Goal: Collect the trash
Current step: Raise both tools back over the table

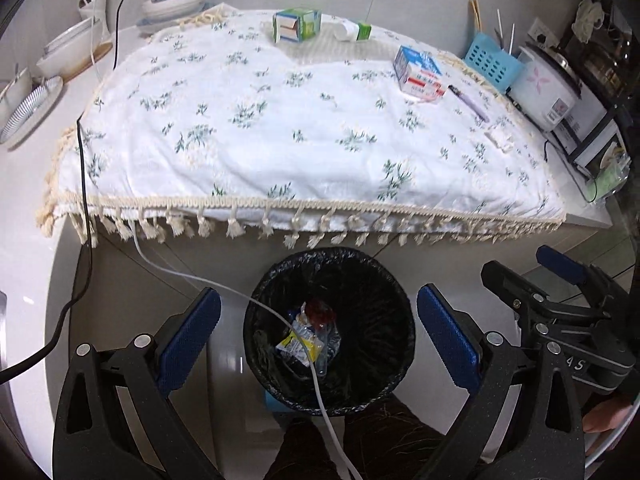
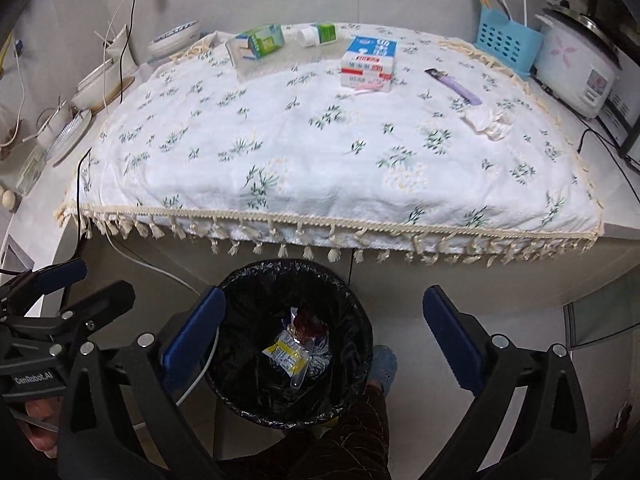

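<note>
A black-lined trash bin (image 1: pixel 360 280) (image 2: pixel 240 292) stands on the floor in front of the table, with wrappers (image 1: pixel 304 340) (image 2: pixel 290 354) inside. My left gripper (image 1: pixel 319 334) is open and empty above the bin. My right gripper (image 2: pixel 324 336) is open and empty beside it; it also shows in the left wrist view (image 1: pixel 532 268). On the floral tablecloth (image 1: pixel 280 128) (image 2: pixel 320 152) lie a green carton (image 1: pixel 297 25) (image 2: pixel 260 44), a small green-and-white bottle (image 1: pixel 354 31) (image 2: pixel 318 34), a blue-and-white carton (image 1: pixel 420 72) (image 2: pixel 370 64), a purple lighter (image 1: pixel 470 103) (image 2: pixel 454 85) and a crumpled tissue (image 1: pixel 500 140) (image 2: pixel 490 122).
Bowls and plates (image 1: pixel 60 56) (image 2: pixel 92 92) stand at the table's left. A blue basket (image 1: pixel 494 62) (image 2: pixel 508 48) and a rice cooker (image 1: pixel 548 88) (image 2: pixel 576 72) stand at the right. A white cable (image 1: pixel 224 286) crosses over the bin. A black cable (image 1: pixel 82 184) hangs off the table's left edge.
</note>
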Available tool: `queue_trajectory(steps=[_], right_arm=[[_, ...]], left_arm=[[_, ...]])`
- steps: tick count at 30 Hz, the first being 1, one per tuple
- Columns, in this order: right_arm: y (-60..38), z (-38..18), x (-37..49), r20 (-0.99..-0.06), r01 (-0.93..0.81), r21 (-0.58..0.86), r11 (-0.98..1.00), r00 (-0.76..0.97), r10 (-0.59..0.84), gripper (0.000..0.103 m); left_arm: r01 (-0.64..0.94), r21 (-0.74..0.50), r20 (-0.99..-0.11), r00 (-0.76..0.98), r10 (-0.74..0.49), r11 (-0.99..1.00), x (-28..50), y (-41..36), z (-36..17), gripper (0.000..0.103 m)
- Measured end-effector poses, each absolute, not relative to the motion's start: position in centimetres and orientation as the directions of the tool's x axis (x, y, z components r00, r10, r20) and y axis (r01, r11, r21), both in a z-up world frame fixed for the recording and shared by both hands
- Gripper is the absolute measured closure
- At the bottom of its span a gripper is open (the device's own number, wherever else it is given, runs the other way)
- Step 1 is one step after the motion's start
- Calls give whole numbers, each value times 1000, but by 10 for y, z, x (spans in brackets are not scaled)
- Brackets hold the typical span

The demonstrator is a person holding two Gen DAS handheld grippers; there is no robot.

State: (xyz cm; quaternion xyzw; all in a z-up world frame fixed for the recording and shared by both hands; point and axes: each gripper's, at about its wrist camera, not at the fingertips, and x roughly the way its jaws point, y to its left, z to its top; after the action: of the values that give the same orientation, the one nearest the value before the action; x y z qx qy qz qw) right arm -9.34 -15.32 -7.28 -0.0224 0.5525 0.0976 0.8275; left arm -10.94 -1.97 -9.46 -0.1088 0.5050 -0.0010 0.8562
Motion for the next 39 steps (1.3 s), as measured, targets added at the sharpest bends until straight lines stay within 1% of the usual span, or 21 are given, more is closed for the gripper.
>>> queue_trajectory(steps=[11,17,29,39], right_arm=[[-178,-38,-78,-894,-135,58,989,434,112,8],[-194,-28,-65,-888,-112,78,991,445,120,8],[-225,-24,-32,-884,-80,62,995,458,92,8],[-253,-28,8,-887,-60,61,996,455,82,8]], left_arm=[[-80,-167,-845,524,-102,983,-92,-28,-58,6],[-59,-162,-841,531,-107,985,-74,-38,-45,6],[-26,-162,-846,518,-125,987,-34,-62,-38,6],[-11,-162,-851,507,-134,987,17,-87,-37,6]])
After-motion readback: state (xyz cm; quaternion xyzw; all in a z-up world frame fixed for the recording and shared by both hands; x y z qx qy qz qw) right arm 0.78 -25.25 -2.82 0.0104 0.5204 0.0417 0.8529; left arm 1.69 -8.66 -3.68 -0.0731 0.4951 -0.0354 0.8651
